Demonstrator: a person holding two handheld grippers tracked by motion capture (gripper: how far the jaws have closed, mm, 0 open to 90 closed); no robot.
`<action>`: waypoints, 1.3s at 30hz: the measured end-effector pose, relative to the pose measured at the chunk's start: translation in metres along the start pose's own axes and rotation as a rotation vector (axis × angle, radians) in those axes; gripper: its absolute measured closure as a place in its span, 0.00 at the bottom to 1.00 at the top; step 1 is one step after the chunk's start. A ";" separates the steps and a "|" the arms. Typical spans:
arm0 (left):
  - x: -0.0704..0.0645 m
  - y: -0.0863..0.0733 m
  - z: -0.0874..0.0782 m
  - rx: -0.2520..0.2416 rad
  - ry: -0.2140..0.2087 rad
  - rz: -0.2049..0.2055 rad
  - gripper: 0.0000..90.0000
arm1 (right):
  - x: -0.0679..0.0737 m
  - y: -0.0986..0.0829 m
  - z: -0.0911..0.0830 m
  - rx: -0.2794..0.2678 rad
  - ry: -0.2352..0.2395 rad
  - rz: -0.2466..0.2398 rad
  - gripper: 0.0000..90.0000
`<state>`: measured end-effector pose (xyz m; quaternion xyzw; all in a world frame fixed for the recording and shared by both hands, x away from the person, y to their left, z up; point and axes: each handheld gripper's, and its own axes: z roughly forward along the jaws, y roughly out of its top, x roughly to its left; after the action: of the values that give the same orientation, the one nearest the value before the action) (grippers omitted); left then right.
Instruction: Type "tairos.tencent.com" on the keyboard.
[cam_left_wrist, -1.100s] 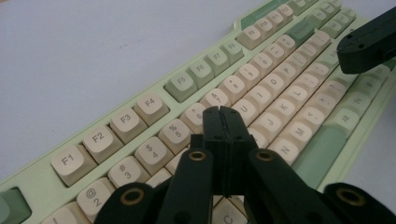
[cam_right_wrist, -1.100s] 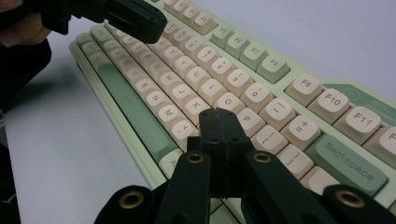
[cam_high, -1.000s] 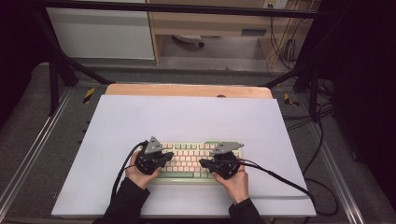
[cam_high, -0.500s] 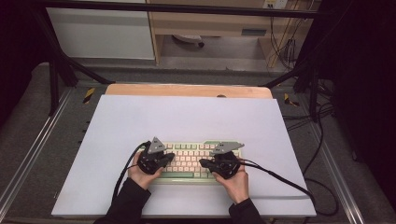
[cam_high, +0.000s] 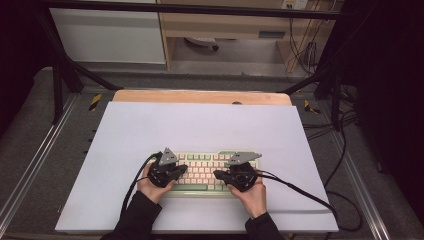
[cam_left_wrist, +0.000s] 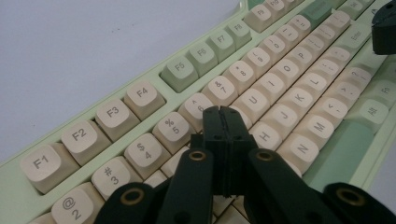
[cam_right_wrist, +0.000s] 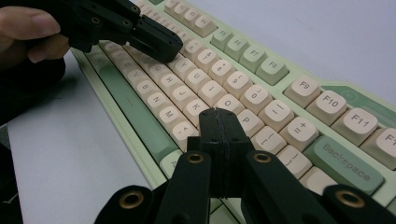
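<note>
A green keyboard with cream and green keys lies near the front of the white mat. My left gripper hovers over its left half, jaws pressed together with nothing between them; in the left gripper view its tip sits above the keys near T and Y of the keyboard. My right gripper is over the right half, also shut and empty; its tip hangs over the keys near P on the keyboard. The left gripper shows farther off in the right gripper view.
The white mat covers a wooden table. Black cables trail from both grippers toward the front and right. Dark frame posts stand at the table's back corners.
Both grippers stay over the keyboard with jaws together; the left one has shifted very slightly. Nothing else has visibly moved.
</note>
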<state>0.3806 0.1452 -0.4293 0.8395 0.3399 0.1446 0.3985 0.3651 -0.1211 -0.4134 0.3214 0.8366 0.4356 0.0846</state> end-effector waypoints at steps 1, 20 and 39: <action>0.000 0.000 -0.001 -0.006 -0.001 0.000 1.00 | 0.000 0.000 0.000 0.000 0.000 0.001 1.00; 0.004 -0.006 -0.026 -0.037 -0.006 -0.010 1.00 | 0.000 0.000 0.000 0.000 -0.001 -0.001 1.00; 0.020 -0.013 -0.030 -0.025 0.032 -0.045 1.00 | 0.000 -0.001 0.000 0.004 0.001 -0.001 1.00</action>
<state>0.3743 0.1819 -0.4209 0.8242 0.3630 0.1534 0.4066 0.3647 -0.1219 -0.4137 0.3207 0.8377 0.4342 0.0838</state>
